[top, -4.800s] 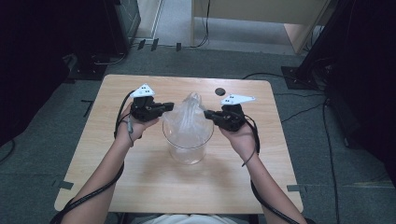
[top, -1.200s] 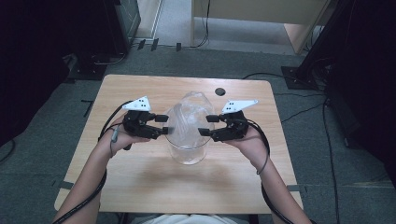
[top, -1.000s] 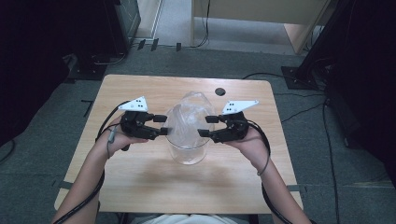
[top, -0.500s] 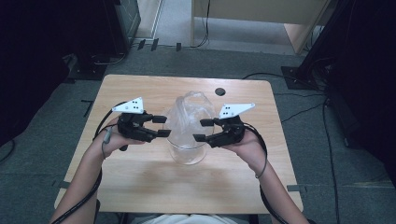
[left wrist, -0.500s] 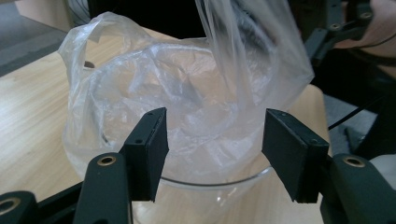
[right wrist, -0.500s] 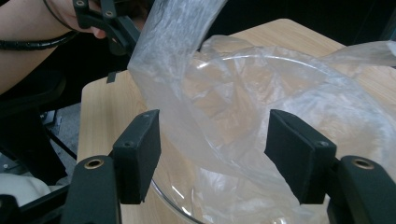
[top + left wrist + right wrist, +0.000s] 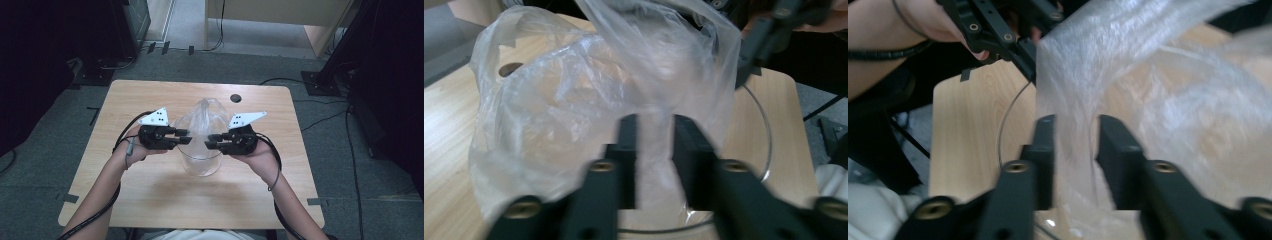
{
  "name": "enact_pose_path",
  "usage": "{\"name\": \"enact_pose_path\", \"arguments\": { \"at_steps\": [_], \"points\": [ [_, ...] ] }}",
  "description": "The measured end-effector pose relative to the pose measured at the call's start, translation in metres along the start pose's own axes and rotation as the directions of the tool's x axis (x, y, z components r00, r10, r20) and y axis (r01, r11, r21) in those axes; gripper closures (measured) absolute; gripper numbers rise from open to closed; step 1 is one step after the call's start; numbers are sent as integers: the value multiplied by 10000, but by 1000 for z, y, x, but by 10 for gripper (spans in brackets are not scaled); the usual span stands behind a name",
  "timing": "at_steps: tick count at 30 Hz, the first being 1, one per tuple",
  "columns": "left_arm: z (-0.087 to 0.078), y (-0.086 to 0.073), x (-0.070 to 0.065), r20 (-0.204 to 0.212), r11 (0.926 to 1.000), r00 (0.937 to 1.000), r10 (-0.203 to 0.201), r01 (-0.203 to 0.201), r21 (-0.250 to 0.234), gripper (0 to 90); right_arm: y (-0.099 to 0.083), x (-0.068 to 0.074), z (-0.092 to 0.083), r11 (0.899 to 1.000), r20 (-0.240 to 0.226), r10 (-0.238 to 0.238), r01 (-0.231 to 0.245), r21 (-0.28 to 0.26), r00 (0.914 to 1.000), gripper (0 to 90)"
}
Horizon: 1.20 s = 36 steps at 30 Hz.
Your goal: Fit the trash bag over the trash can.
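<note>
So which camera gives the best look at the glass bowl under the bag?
The high view: the bowl shows nearly whole on the table, below the plastic bag. The left gripper view catches just its rim arc behind the bag; the right gripper view shows a thin rim line.

A clear plastic bag (image 7: 200,120) and clear glass bowl (image 7: 201,165) sit on a light wood-grain table (image 7: 150,190).

Bag (image 7: 200,120) and bowl (image 7: 201,162) block centre; table (image 7: 150,200) edges free.
</note>
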<state>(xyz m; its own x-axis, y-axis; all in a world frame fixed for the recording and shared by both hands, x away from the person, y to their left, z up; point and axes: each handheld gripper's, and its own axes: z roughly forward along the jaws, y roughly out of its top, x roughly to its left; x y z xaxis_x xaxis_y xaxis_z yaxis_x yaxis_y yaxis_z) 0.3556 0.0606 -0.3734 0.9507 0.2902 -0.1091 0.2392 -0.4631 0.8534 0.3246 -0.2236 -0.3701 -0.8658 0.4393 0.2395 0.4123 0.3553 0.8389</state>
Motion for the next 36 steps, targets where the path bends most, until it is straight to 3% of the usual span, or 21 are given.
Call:
{"name": "enact_pose_path", "arguments": {
  "at_steps": [2,3,9,13,17,19,21,23,25,28,30,32,34,36],
  "points": [
    [-3,0,0,-17,10000,10000,21,-21,80,862,0,-4,-3,9982,-126,598,-598,4,9981,834],
    [-5,0,0,-30,10000,10000,-15,16,78,885,-1,-5,-4,9980,-146,633,-632,43,9979,859],
    [-25,-4,6,-3,9984,9986,-528,528,-198,898,1,-8,-20,9992,105,194,-198,336,9998,885],
    [-36,-10,8,151,9975,9975,-688,690,-135,899,0,-13,-33,9984,338,70,-89,560,9994,892],
    [-46,-19,10,223,9941,9940,-1073,1075,-108,900,-3,-17,-43,9959,273,173,-197,885,9995,900],
    [-52,-23,12,304,9890,9885,-1480,1481,4,900,-4,-19,-46,9940,297,256,-286,1054,9992,900],
    [-58,-26,14,337,9868,9864,-1610,1615,-122,900,-5,-23,-51,9923,441,428,-476,1147,9981,900],
    [-60,-26,14,503,9844,9847,-1667,1691,-477,900,-6,-26,-56,9931,254,534,-558,1031,9982,900],
    [-58,-22,12,426,9871,9870,-1547,1562,-340,900,-5,-25,-56,9943,-18,394,-390,990,9992,900],
    [-55,-21,10,440,9894,9890,-1413,1426,-289,900,-5,-23,-54,9937,0,147,-146,1112,9999,900],
    [-56,-24,13,327,9856,9853,-1676,1682,-150,900,-6,-25,-56,9922,120,290,-303,1207,9995,900],
    [-56,-26,14,526,9848,9839,-1707,1722,-241,898,-8,-28,-59,9924,68,380,-385,1170,9993,900],
    [-55,-23,11,510,9883,9882,-1442,1464,-434,789,-7,-28,-60,9940,15,412,-411,1012,9992,816],
    [-54,-19,9,789,9845,9848,-1549,1605,-706,701,-5,-27,-60,9966,-6,259,-258,785,9997,691]
  ]
}}
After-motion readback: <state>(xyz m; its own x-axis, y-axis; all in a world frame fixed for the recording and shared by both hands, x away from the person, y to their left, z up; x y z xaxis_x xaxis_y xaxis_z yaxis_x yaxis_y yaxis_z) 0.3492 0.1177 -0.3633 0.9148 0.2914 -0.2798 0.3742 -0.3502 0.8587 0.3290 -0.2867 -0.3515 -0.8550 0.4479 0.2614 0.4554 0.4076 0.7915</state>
